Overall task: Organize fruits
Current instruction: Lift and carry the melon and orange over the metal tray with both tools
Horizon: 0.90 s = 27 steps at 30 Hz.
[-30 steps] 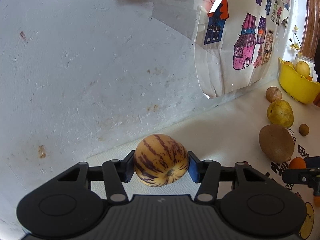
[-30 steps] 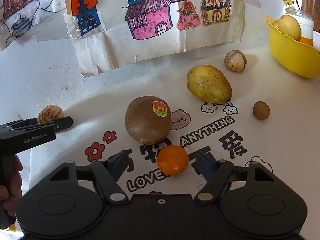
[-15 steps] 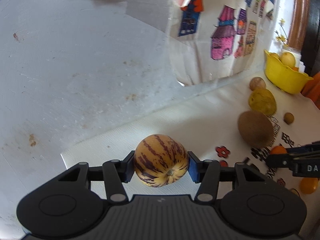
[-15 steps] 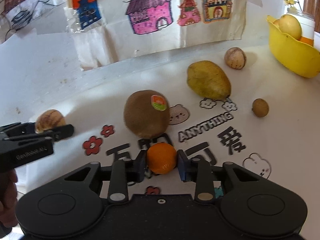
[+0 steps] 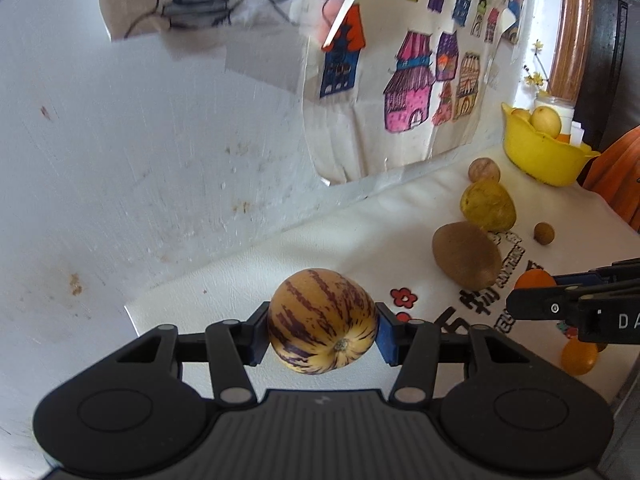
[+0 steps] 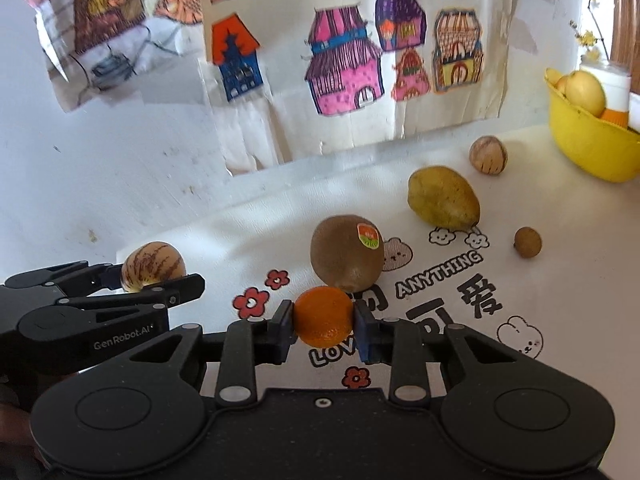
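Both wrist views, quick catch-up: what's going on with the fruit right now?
A person is sorting fruit with two handheld grippers. The left gripper is clamped on a striped pepino melon; the right gripper is clamped on a small orange. A kiwi, a yellow pear-like fruit and a longan lie on the tablecloth. The yellow bowl holds some fruit.

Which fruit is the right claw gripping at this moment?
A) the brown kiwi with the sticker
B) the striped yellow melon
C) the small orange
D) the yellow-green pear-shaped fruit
C: in the right wrist view the right claw has both pads pressed on the small orange, while the kiwi sits loose on the cloth behind it and the left claw has the striped melon.
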Tool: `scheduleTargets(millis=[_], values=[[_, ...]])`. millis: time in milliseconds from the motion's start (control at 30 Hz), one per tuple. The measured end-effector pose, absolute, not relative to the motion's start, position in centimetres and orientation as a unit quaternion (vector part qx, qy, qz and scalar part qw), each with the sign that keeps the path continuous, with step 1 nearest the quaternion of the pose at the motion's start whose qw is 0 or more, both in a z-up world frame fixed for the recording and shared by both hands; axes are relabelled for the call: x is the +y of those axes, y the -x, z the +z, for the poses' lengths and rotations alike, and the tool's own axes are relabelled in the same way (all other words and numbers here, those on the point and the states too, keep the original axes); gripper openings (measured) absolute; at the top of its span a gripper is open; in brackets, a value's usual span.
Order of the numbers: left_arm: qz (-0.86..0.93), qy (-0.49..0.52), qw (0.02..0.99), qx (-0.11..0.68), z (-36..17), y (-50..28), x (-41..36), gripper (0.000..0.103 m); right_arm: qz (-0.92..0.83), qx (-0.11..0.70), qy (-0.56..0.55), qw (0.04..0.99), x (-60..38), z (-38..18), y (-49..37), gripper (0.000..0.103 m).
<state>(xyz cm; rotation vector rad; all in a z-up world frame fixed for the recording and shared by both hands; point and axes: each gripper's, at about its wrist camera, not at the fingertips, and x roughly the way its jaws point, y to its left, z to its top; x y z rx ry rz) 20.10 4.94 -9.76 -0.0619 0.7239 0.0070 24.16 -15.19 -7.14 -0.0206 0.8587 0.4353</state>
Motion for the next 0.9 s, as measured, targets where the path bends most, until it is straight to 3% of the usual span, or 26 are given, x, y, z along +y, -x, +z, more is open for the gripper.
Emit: scheduleTargets(millis=[900], values=[[-0.038,0.015,0.963,0.267,0.0,-10.1,-0.1,0.056,0.215,0.290,-0.029,0.932,-20.5,4.2,-11.9,0.033]])
